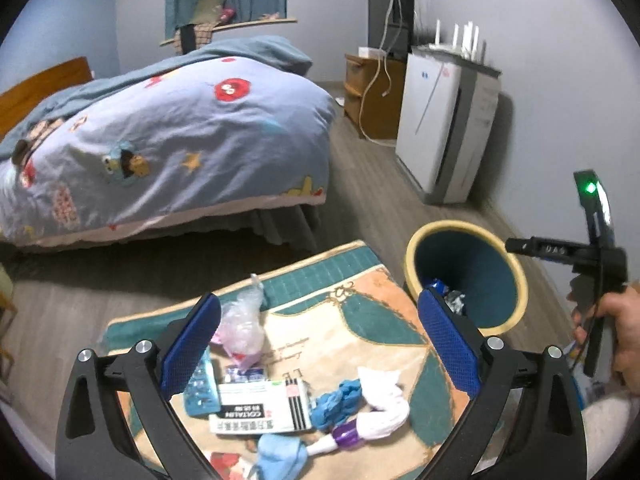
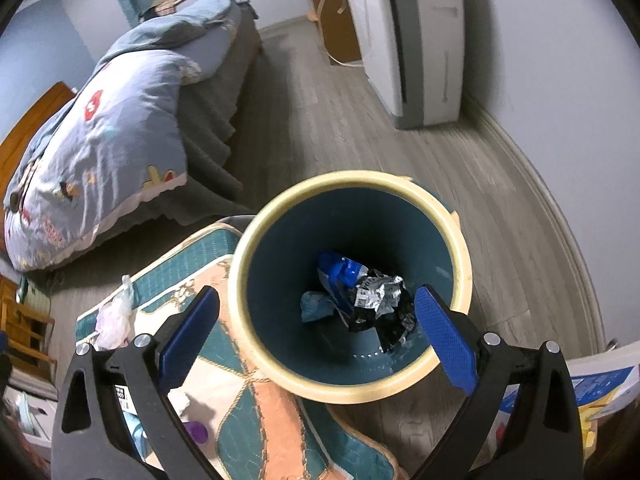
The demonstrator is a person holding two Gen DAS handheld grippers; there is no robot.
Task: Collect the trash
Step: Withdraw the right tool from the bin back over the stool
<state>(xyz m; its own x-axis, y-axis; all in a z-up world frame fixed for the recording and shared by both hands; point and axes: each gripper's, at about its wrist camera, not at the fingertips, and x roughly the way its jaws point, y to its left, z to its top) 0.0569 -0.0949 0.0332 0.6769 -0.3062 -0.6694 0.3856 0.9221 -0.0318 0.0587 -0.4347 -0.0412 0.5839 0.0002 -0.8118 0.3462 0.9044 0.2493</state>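
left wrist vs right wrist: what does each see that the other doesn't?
Only the left wrist view shows the white box, the blister pack, the blue cloth, the white cloth, the TV and the right gripper's body in the person's hand.

Only the right wrist view shows the bin's floor, with the crumpled silver wrapper.

Both show the bin, the rug, the plastic bag, the bed and the white appliance. Both grippers are open and empty.
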